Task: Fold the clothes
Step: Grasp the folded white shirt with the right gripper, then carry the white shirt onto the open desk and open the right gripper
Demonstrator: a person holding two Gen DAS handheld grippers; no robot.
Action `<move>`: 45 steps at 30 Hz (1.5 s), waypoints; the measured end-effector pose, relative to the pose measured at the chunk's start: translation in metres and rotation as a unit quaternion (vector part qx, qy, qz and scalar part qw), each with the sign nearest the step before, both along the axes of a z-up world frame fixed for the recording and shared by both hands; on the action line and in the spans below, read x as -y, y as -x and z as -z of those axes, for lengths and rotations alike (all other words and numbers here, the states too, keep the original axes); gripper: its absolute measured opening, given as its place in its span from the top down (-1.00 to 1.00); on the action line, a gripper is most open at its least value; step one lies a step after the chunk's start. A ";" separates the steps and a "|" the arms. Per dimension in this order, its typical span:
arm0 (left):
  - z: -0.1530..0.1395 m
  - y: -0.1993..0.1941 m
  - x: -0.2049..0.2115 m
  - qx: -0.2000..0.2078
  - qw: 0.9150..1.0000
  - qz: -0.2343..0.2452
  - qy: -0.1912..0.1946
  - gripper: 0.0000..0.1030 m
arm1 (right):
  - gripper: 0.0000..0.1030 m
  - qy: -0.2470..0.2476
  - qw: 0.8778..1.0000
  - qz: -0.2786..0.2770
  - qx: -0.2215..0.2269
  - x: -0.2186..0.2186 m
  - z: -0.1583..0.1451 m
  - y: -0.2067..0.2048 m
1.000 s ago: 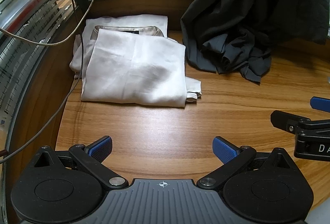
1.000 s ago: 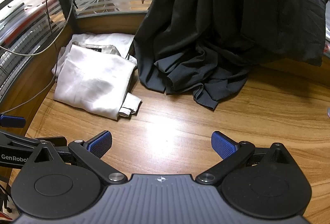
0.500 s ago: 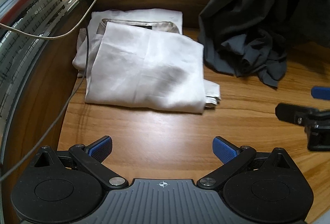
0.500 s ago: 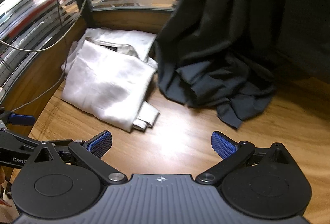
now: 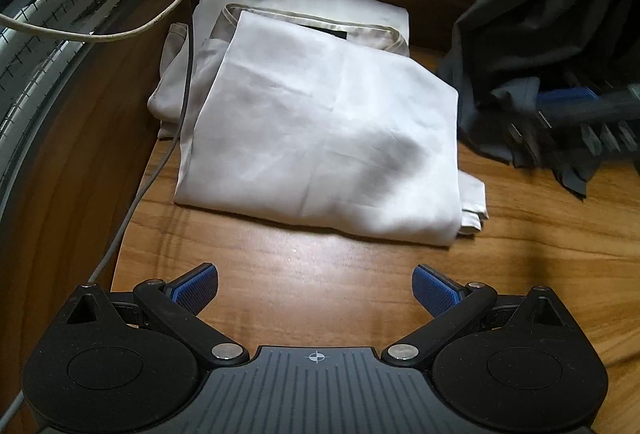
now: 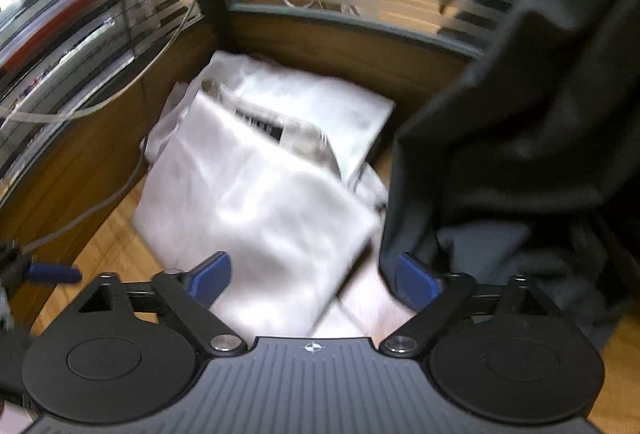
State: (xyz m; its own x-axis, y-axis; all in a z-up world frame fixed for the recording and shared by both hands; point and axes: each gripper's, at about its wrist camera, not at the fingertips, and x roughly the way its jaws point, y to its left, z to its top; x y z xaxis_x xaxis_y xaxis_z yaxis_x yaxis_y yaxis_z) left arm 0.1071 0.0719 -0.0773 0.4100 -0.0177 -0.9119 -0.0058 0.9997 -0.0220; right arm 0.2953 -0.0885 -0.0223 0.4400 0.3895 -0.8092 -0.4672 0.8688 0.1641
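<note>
White garment (image 5: 320, 130) lay folded on the worktop (image 5: 340, 298); dark clothes (image 6: 520, 162) remained heaped, unfolded. Left gripper (image 5: 316, 288) and right gripper (image 6: 312, 274) both had fingers wide, empty.

One white folded garment (image 5: 320, 138), one dark garment (image 5: 560, 34) and two cables (image 5: 160, 22) are counted on one counter (image 5: 320, 294).

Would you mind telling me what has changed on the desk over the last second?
Both open grippers advanced toward the clothes: the left gripper closed in on the folded white garment; the right gripper swung over its near corner, beside the dark garment. Neither grasped anything. Both garments and the wooden desk stayed put.
</note>
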 end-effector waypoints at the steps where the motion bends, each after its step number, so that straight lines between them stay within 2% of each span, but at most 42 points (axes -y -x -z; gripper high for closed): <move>1: 0.001 -0.002 -0.001 -0.002 1.000 -0.001 0.002 -1.00 | -0.62 -0.006 1.000 0.000 -0.001 -0.003 0.001 -0.009; 3: 0.003 -0.006 -0.003 -0.004 1.000 -0.006 0.006 -1.00 | -0.58 -0.021 1.000 0.000 -0.005 -0.011 0.003 -0.024; 7: 0.005 -0.013 -0.007 -0.007 1.000 -0.015 0.016 -1.00 | -0.32 -0.024 1.000 0.005 -0.010 -0.026 0.010 -0.055; 11: 0.007 -0.017 -0.009 -0.011 1.000 -0.014 0.016 -1.00 | -0.24 -0.027 0.999 0.016 -0.020 -0.035 0.020 -0.079; 14: 0.008 -0.020 -0.010 -0.011 1.000 -0.014 0.017 -1.00 | -0.09 -0.028 0.999 0.016 -0.035 -0.042 0.027 -0.093; 17: 0.009 -0.022 -0.011 -0.013 1.000 -0.018 0.018 -1.00 | 0.27 -0.029 0.998 0.016 -0.050 -0.048 0.034 -0.108; 18: 0.009 -0.022 -0.011 -0.014 1.000 -0.018 0.019 -1.00 | 0.69 -0.029 0.998 0.016 -0.055 -0.050 0.037 -0.112; 19: 0.009 -0.022 -0.011 -0.015 1.000 -0.018 0.019 -1.00 | 0.89 -0.029 0.998 0.015 -0.057 -0.048 0.038 -0.112; 21: 0.008 -0.022 -0.012 -0.014 1.000 -0.020 0.019 -1.00 | 0.90 -0.030 0.997 0.014 -0.063 -0.044 0.041 -0.110; 32: -0.010 -0.015 -0.004 0.001 0.999 -0.033 0.036 -1.00 | 0.93 -0.050 0.993 0.051 -0.089 0.034 0.023 -0.019; 35: -0.015 -0.012 0.011 0.002 0.999 -0.016 0.037 -1.00 | 0.93 -0.057 0.991 0.069 -0.098 0.061 0.020 0.008; 39: -0.012 -0.007 0.042 -0.013 0.999 0.017 0.048 -1.00 | 0.93 -0.065 0.984 0.126 -0.110 0.115 0.019 0.055; 45: -0.011 0.007 0.107 -0.026 0.993 0.103 0.053 -1.00 | 0.95 -0.068 0.967 0.220 -0.104 0.202 0.019 0.122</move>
